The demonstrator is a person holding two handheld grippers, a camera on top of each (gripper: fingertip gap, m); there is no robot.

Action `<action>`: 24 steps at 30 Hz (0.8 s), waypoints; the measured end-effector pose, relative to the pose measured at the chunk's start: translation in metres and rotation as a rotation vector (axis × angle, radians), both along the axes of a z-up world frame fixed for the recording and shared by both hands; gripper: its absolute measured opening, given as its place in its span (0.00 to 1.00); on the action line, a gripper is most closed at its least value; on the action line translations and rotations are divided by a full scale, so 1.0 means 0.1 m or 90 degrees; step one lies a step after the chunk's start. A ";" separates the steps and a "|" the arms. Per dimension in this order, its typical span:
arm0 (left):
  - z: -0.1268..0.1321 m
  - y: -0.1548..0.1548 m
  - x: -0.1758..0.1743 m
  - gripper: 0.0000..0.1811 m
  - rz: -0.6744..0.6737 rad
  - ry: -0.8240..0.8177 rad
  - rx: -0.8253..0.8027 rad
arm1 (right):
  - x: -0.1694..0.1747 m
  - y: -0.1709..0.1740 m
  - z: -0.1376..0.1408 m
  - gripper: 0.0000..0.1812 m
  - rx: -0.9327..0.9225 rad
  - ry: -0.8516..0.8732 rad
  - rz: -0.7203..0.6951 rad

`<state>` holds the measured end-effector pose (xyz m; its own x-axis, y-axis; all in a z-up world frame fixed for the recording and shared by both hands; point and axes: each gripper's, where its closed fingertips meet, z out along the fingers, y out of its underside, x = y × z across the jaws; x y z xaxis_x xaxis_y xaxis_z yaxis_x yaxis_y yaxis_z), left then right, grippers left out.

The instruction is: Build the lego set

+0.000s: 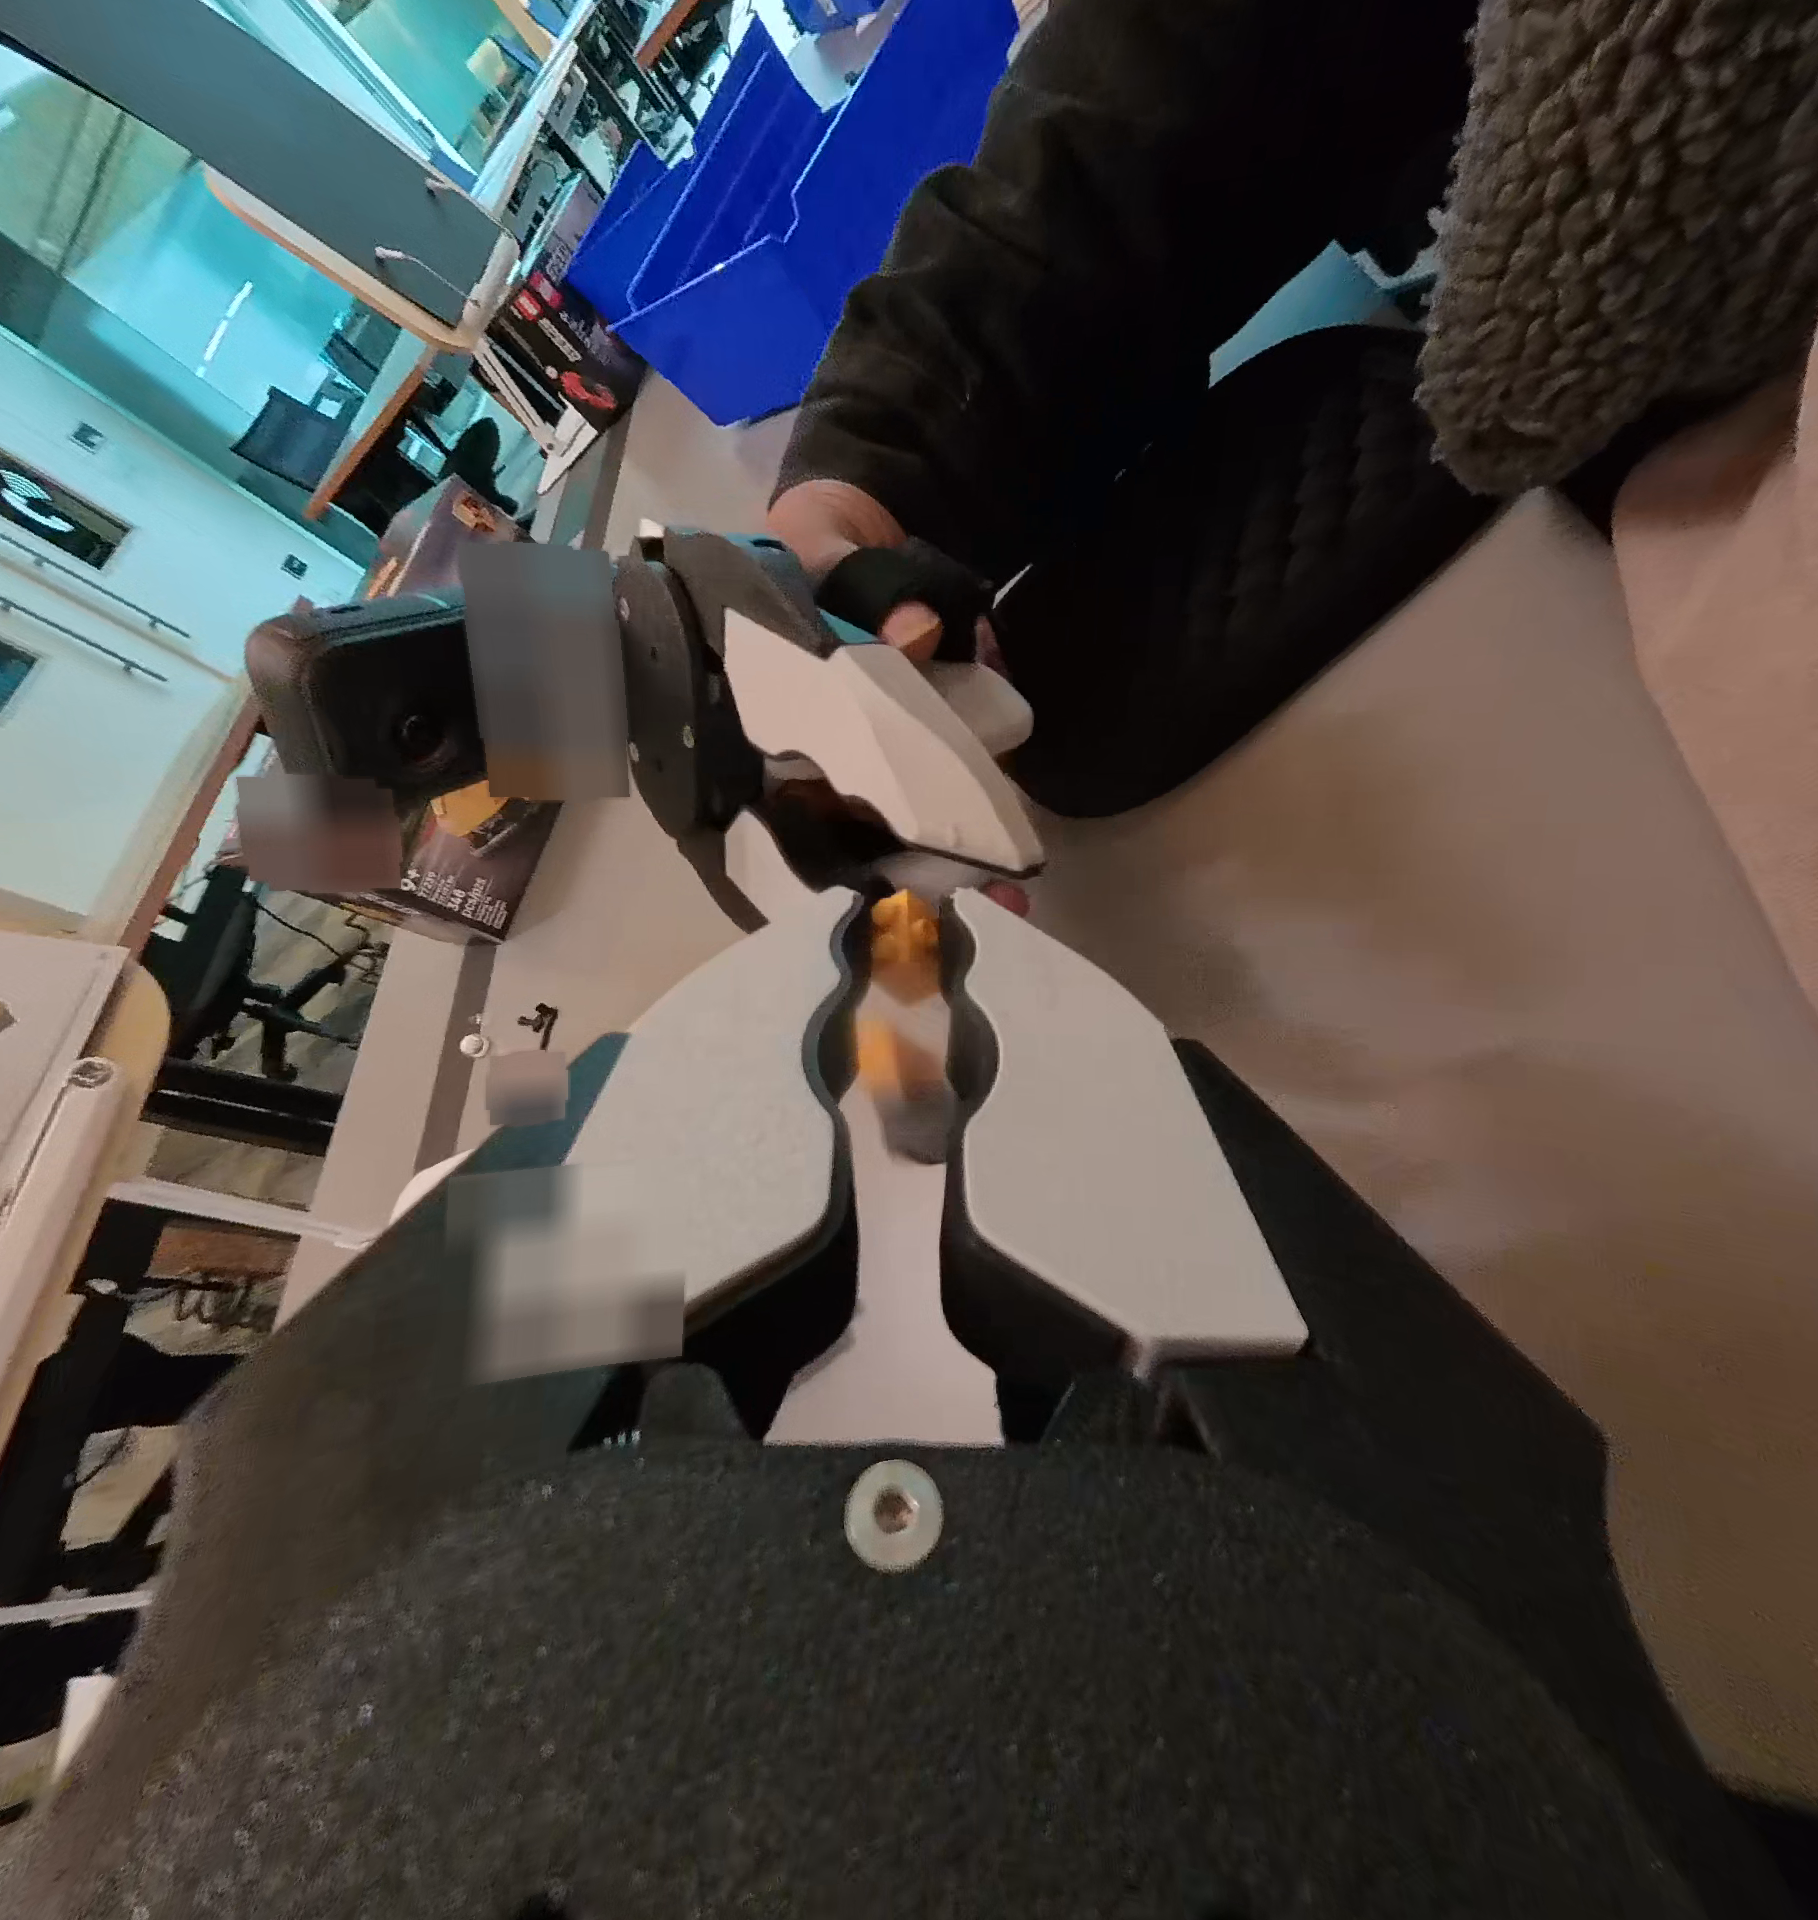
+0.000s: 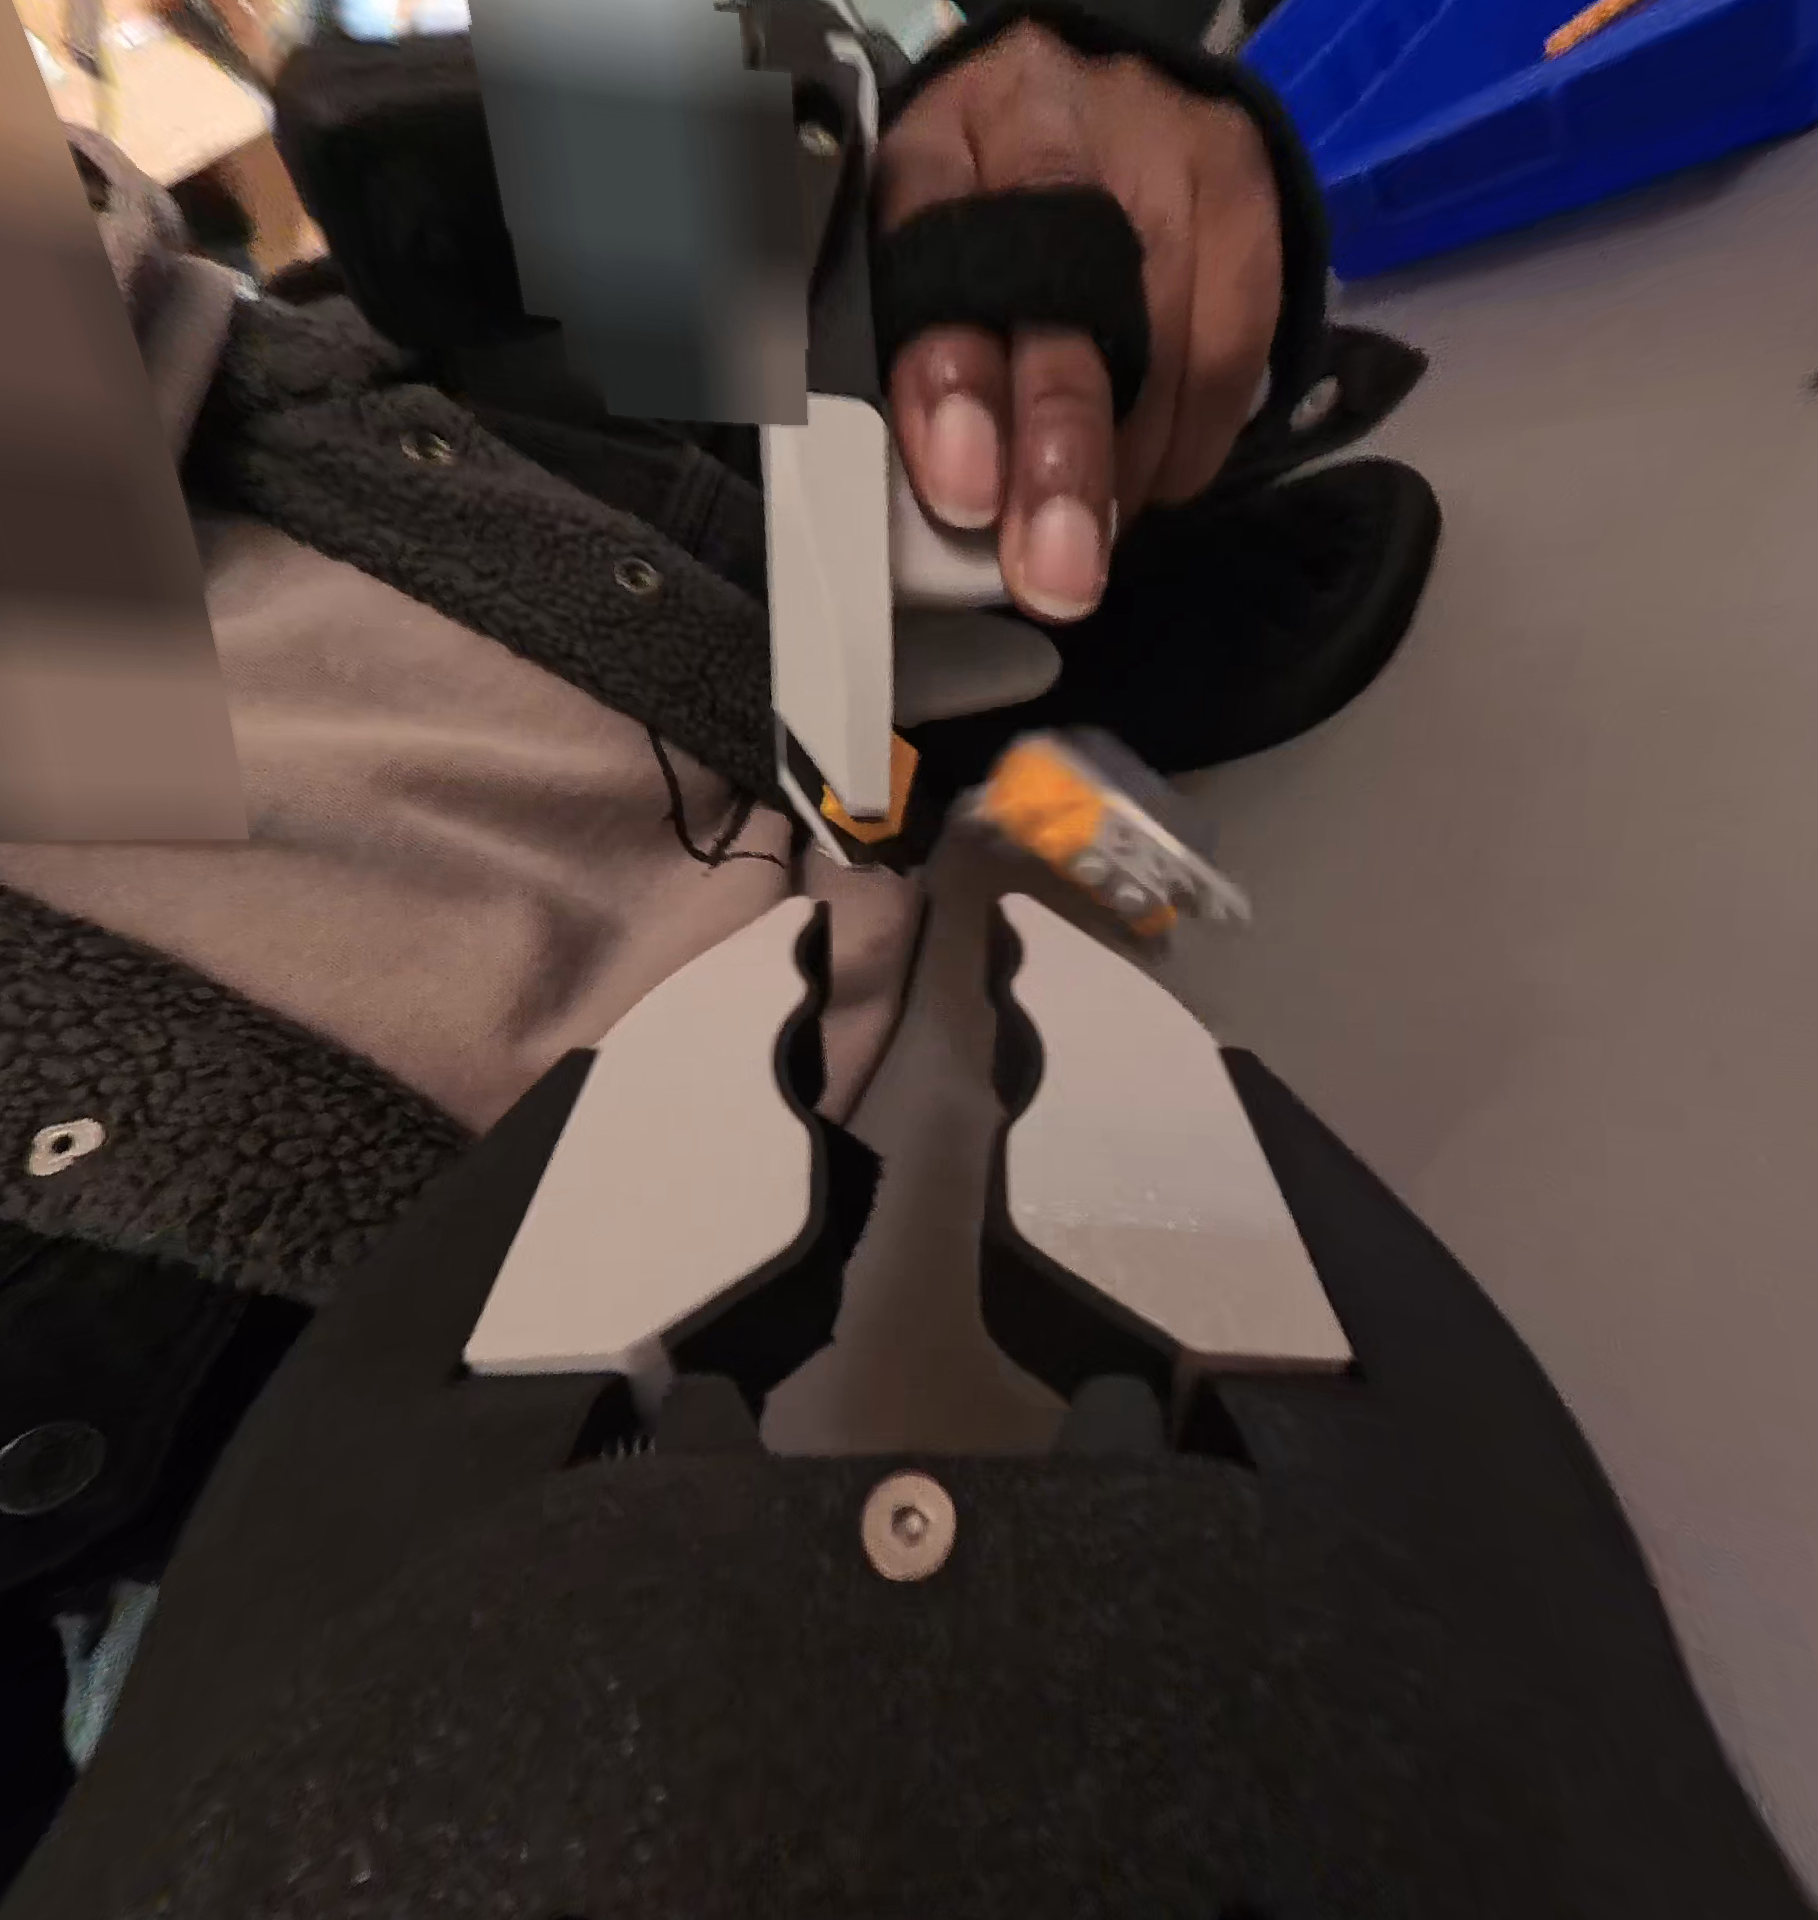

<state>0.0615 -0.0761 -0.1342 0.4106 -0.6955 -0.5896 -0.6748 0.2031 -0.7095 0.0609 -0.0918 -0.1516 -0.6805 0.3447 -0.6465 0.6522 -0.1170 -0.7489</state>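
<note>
In the left wrist view the left gripper [image 1: 900,935] pinches a blurred orange-and-grey lego assembly [image 1: 900,1023] above the grey table [image 1: 1507,1039]. In the right wrist view the right gripper [image 2: 910,914] gapes empty; the assembly, held thinly, could twist loose.

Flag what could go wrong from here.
1. Left claw pinches the orange piece only at its tips; it may twist or pop out.
2. Right claw is open, so the assembly seems unheld; pressing could shove it.
3. This all sits by the table edge; a dropped piece may land in the jacket.
</note>
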 end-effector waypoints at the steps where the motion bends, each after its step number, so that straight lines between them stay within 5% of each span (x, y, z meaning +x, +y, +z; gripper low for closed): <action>1: -0.02 0.01 0.00 0.07 0.002 0.007 0.003 | 0.00 0.00 0.03 0.11 -0.013 0.003 0.003; 8: -0.06 0.08 -0.25 0.07 0.054 -0.039 -0.030 | -0.06 0.15 -0.21 0.12 0.092 -0.013 -0.047; 13: -0.11 0.18 -0.77 0.07 0.161 -0.112 -0.104 | -0.21 0.22 -0.49 0.18 0.301 0.000 -0.131; 19: -0.55 0.06 -1.04 0.07 0.201 -0.108 -0.281 | -0.48 0.04 -0.72 0.25 0.497 0.067 -0.173; 24: -0.92 -0.05 -0.97 0.09 0.182 -0.125 -0.418 | -0.65 0.00 -0.86 0.27 0.594 0.109 -0.096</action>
